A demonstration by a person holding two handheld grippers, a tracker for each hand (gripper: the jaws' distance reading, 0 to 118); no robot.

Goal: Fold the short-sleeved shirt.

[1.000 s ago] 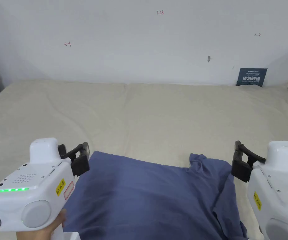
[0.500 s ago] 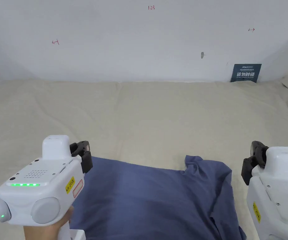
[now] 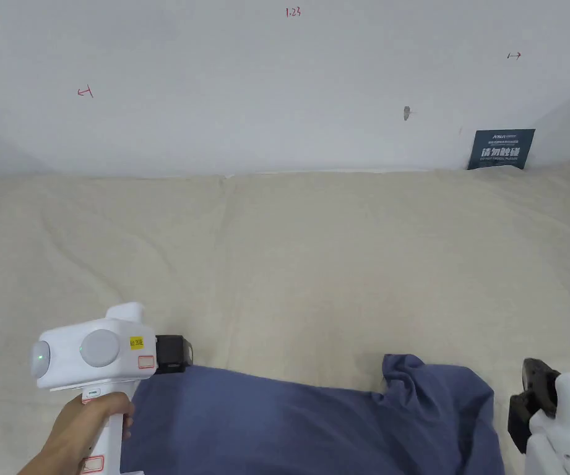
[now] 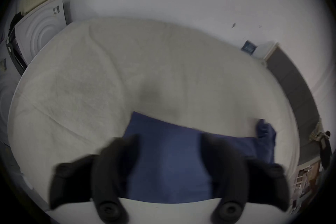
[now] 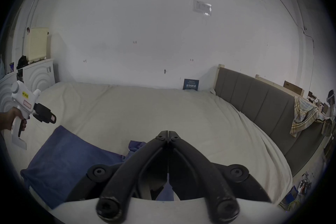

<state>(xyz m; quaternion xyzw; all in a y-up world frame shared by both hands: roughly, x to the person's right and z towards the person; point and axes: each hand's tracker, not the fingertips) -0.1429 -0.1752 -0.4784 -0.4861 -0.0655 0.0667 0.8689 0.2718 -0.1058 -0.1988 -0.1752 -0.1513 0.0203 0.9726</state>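
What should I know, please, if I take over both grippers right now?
Left gripper: jaws open, holding nothing, over the near left part of the blue shirt.
Right gripper: jaws closed at the tips, empty there, by the shirt's right edge.
The shirt lies on the bed, mostly smooth, with a bunched lump at its far right corner.
Done: no clear fold visible yet.
Left: flatten the lump, then fold.

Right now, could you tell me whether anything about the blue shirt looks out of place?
Yes: the blue short-sleeved shirt lies mostly flat on the bed, but its far right corner is bunched and crumpled rather than spread out.
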